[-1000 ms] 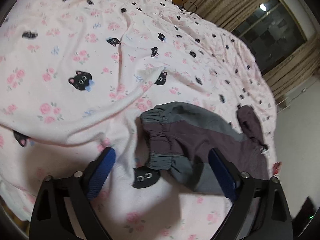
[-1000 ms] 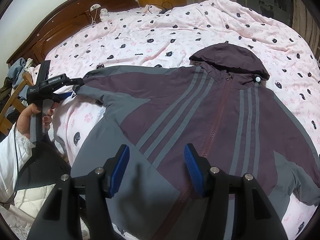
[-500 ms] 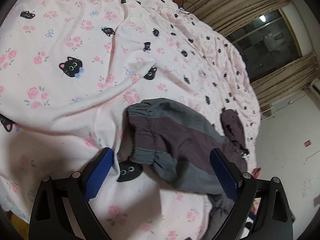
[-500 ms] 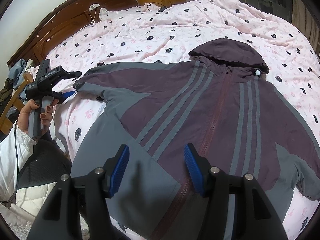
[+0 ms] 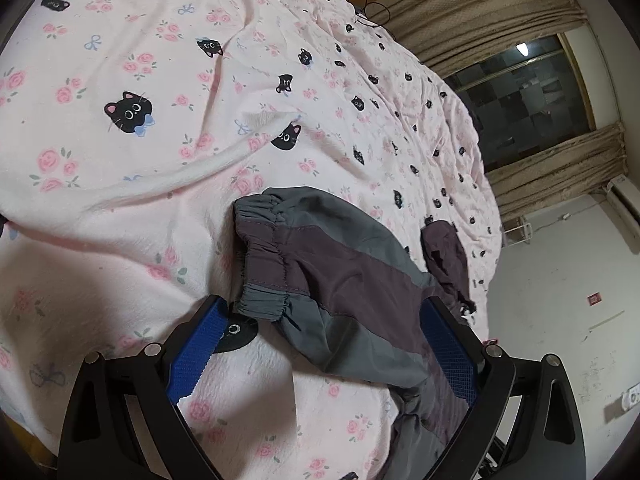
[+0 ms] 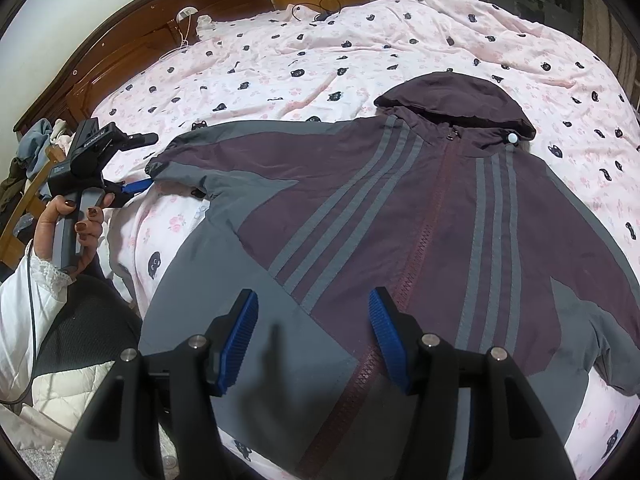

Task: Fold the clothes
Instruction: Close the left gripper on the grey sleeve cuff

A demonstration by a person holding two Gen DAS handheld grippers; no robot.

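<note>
A maroon and grey hooded jacket (image 6: 400,208) lies face up and spread out on the pink cat-print bed (image 6: 320,52), zipper closed, hood (image 6: 452,98) at the far side. Its left sleeve (image 5: 328,276) shows in the left wrist view, with the elastic cuff (image 5: 260,256) lying between the fingers. My left gripper (image 5: 320,344) is open and straddles the sleeve just behind the cuff; it also shows in the right wrist view (image 6: 140,164). My right gripper (image 6: 312,332) is open and hovers over the jacket's lower front hem, empty.
A dark wooden headboard (image 6: 132,52) stands at the far left. Clothes hang on a chair (image 6: 28,160) left of the bed. A curtained window (image 5: 528,92) lies beyond the bed. A cable (image 6: 320,8) lies near the bed's far edge.
The left gripper has moved in along the sleeve, so the cuff now lies between its open fingers. The right gripper stays open over the hem, hardly moved.
</note>
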